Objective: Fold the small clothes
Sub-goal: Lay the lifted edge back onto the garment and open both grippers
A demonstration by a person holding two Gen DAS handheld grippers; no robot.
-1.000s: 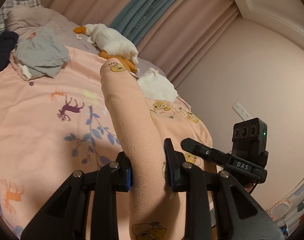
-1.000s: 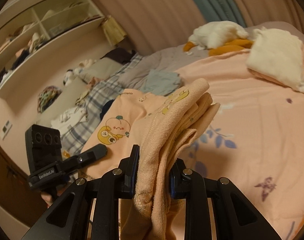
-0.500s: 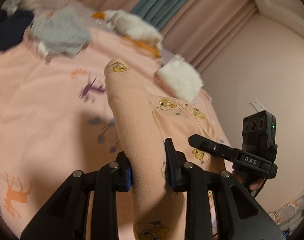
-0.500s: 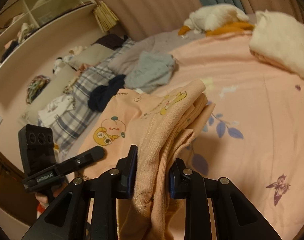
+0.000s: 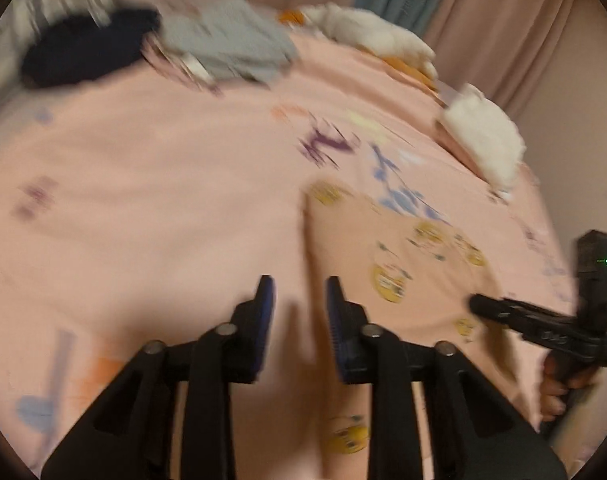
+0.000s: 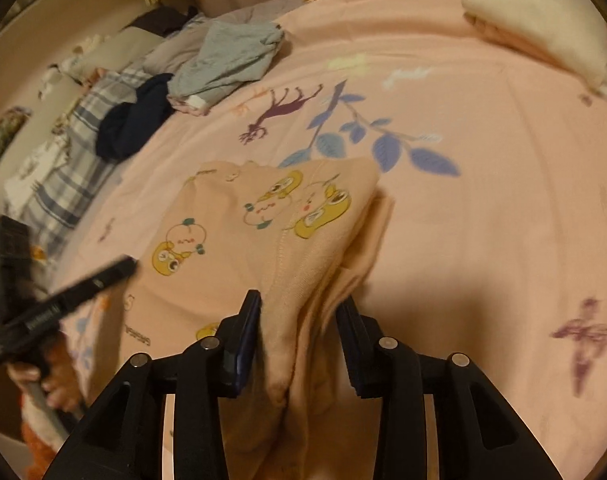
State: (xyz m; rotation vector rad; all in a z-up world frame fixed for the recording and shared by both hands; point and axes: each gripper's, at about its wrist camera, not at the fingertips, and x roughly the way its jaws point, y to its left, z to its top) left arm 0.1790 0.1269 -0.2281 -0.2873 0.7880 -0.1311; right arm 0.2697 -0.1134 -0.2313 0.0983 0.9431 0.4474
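Lying flat in the blurred left view, peach garment (image 5: 383, 248), right gripper (image 6: 299, 320) jaws just opening around its fold.

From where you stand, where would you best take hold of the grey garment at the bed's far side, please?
Pinch the grey garment at its bunched, raised corner on the right in the right wrist view, coming in over the bare pink bedspread; the navy garment crowds its other side.
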